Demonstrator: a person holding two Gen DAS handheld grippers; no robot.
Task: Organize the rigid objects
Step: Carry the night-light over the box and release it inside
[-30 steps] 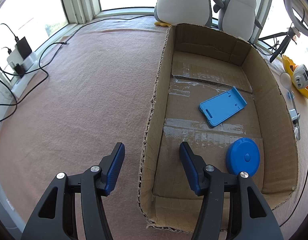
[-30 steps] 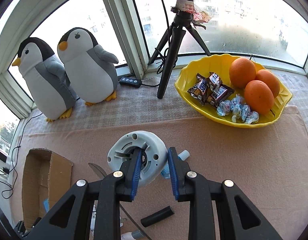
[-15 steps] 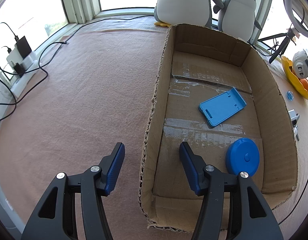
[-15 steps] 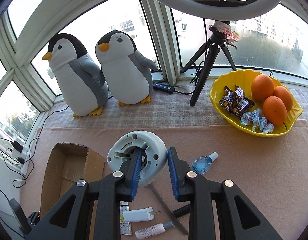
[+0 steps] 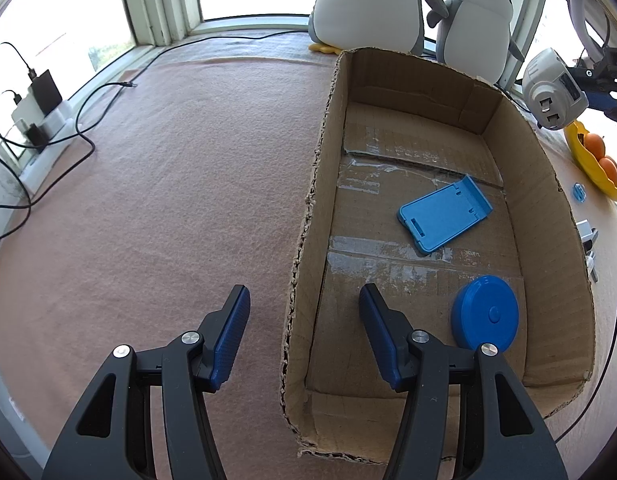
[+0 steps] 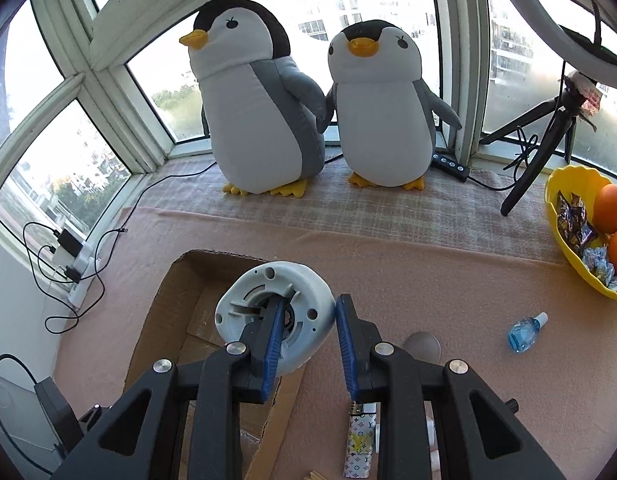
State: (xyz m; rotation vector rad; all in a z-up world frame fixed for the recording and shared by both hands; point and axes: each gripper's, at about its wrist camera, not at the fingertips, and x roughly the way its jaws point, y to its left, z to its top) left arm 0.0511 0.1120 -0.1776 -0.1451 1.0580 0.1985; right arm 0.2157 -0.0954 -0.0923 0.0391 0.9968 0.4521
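Note:
An open cardboard box (image 5: 548, 168) lies on the pink cloth. Inside it are a blue phone stand (image 5: 444, 212) and a blue round disc (image 5: 486, 314). My left gripper (image 5: 303, 292) hangs open, one finger on each side of the box's left wall and neither pad touching it. My right gripper (image 6: 308, 300) is shut on a white round plug-in device (image 6: 304, 312), with one finger in its hollow and the other outside the rim. It holds the device in the air over the box's (image 6: 176, 292) far corner. In the left wrist view the device (image 5: 552, 88) shows at the upper right.
Two plush penguins (image 6: 264, 112) stand on the sill behind the box. A yellow bowl (image 6: 568, 208) with oranges and sweets sits at the right, a tripod (image 6: 544, 136) behind it. A small blue bottle (image 6: 524, 330) and a patterned lighter (image 6: 360, 440) lie on the cloth. Cables and chargers (image 5: 36, 112) line the left edge.
My right gripper has carried the white device leftwards, from near the yellow bowl to above the box's corner. The left gripper has stayed still.

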